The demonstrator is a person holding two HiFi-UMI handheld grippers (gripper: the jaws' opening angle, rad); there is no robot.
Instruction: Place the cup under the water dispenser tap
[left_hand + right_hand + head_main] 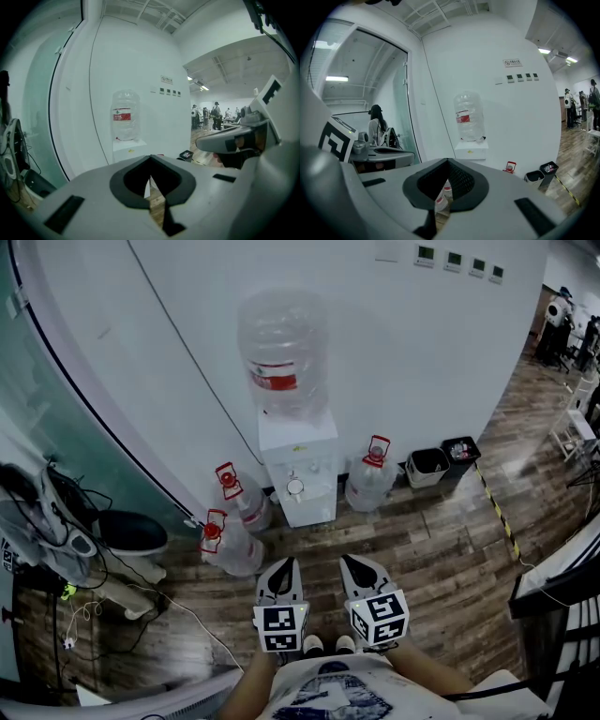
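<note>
Left tongs (283,564) and right tongs (357,562) side by side, both pressed together, gripping nothing; water dispenser (298,474) straight ahead, well apart.

Both gripper views: water dispenser (127,146) lower body, taps hidden behind left tool (150,159), right tool (447,161). Head view: round white item (295,487) on dispenser front too small to identify; forearms (242,690) cut by bottom edge. Print on wall sign (513,62) unreadable.
</note>
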